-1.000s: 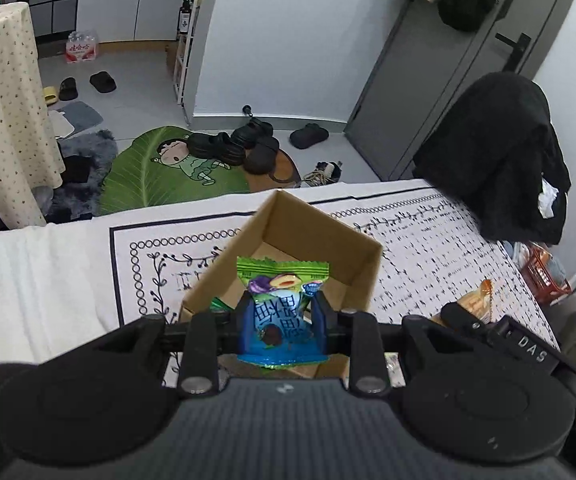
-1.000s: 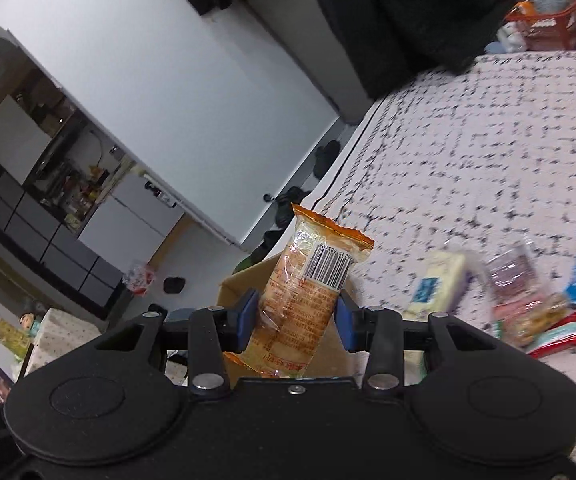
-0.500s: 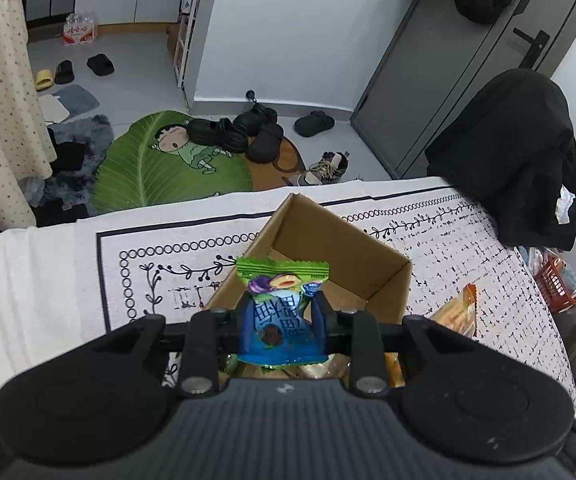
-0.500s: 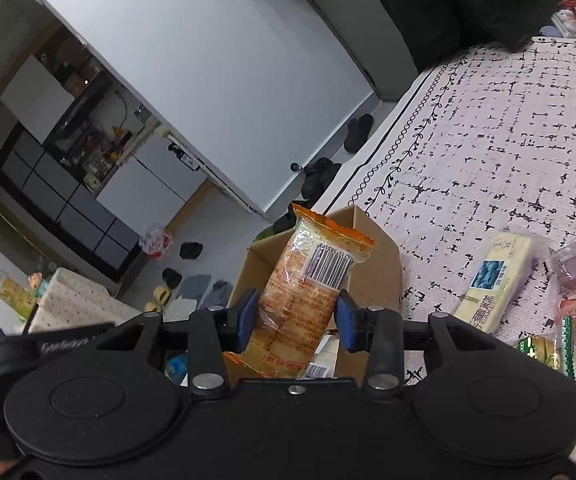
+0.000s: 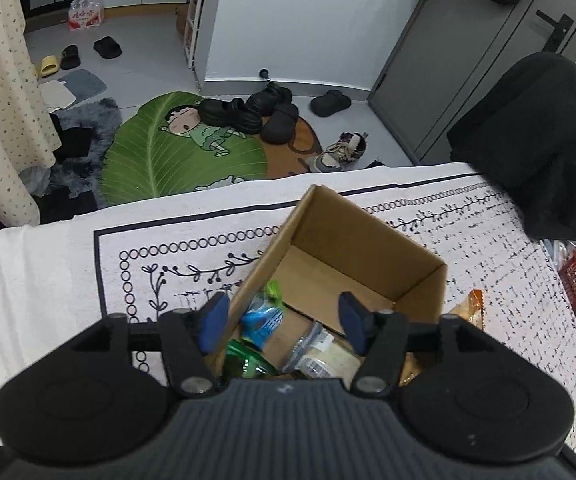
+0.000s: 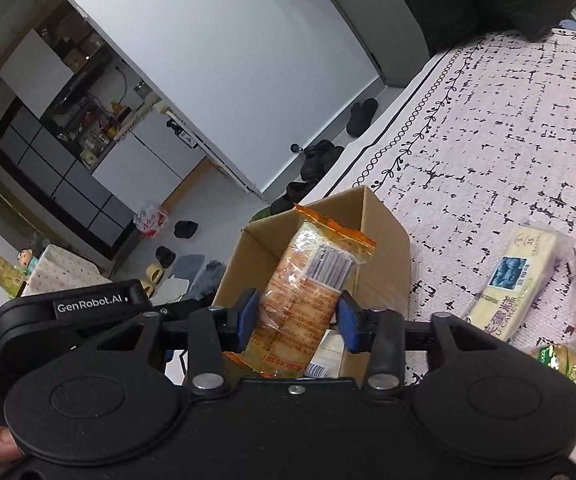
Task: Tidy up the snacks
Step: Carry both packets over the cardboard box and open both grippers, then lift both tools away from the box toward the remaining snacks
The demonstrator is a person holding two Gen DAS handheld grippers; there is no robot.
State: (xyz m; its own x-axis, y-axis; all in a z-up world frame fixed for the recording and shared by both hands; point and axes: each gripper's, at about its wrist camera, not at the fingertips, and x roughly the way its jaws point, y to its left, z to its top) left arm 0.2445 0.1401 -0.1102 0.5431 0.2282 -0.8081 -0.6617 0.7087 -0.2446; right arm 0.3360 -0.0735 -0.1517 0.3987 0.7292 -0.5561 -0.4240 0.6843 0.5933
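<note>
An open cardboard box (image 5: 368,240) stands on the patterned tablecloth (image 5: 68,280). My left gripper (image 5: 284,320) hovers over its near left corner with its jaws opening and nothing between the blue pads. The blue-green snack packet (image 5: 262,320) lies inside the box beside a green packet (image 5: 244,364) and a pale one (image 5: 324,356). My right gripper (image 6: 297,316) is over the same box (image 6: 384,248), with an orange cracker packet (image 6: 312,280) upright between its pads. Its jaws are starting to open, the pads still against the wrapper.
A yellow cake packet (image 6: 520,280) and several loose snacks (image 6: 560,356) lie on the cloth right of the box. A black coat (image 5: 536,140) hangs past the table's right corner. Beyond the far edge are shoes (image 5: 248,112) on a green mat.
The left jaws have spread and the blue-green packet has dropped from them into the box. Both grippers have moved in closer over the box, the right one still carrying the orange packet.
</note>
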